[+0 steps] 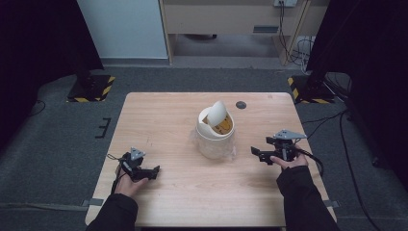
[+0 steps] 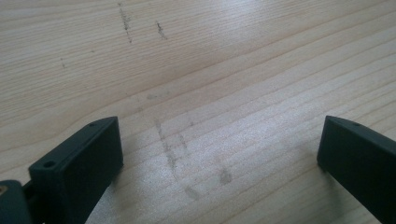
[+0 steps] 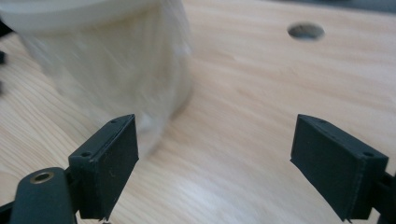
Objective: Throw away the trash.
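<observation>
- Small white bin [image 1: 215,134] lined with a clear bag, just off the right gripper [image 1: 257,154] toward its jaw tips; swing lid [image 1: 217,112] tilted, something yellow inside.
- Right gripper [image 3: 215,154] spread wide, pinching nothing; drop-off apparently done.
- Left gripper [image 1: 153,172] spread too, empty, well apart from the bin, bare wooden table [image 2: 210,70] under it.
- Little left, likely.

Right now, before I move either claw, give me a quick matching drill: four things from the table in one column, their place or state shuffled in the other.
1. small bin
2. left claw
3. right claw
4. round hole

a. open, low over bare wood, front left
b. far edge of the table
d. mid-table, swing lid tipped
c. open, just right of the bin

Pairs: 1-d, 2-a, 3-c, 4-b
</observation>
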Demonstrator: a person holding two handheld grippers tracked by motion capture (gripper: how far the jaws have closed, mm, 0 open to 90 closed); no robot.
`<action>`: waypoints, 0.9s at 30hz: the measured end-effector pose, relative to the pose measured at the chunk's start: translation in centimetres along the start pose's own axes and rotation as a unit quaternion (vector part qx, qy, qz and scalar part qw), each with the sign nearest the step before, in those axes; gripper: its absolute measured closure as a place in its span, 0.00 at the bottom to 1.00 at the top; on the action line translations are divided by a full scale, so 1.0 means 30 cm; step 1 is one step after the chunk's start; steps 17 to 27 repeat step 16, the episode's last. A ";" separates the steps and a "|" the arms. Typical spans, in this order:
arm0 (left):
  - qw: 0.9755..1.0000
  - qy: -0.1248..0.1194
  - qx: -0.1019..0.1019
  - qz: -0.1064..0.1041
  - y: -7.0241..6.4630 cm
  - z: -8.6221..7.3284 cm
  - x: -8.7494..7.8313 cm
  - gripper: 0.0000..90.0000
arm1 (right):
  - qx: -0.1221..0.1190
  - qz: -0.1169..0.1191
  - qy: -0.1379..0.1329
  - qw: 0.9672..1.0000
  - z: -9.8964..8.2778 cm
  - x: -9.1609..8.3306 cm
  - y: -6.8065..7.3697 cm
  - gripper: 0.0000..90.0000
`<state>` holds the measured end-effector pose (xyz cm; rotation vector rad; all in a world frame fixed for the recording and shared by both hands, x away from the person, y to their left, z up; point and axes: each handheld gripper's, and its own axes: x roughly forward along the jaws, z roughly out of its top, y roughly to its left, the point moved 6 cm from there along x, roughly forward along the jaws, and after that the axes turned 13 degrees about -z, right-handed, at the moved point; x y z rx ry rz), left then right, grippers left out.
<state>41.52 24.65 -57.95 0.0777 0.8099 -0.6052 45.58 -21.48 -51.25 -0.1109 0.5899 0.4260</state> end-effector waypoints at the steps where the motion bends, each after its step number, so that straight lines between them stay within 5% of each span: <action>1: 1.000 0.000 0.000 0.000 0.000 0.000 0.000 0.00 | -0.001 -0.004 0.005 1.000 -0.012 0.004 -0.007 0.17; 16: 1.000 0.000 0.001 -0.004 0.001 -0.001 -0.001 0.00 | 0.009 -0.079 0.073 0.994 -0.158 0.039 -0.149 0.14; 27: 1.000 0.000 0.001 -0.004 0.001 -0.001 -0.001 0.00 | 0.009 -0.079 0.073 0.994 -0.158 0.039 -0.149 0.14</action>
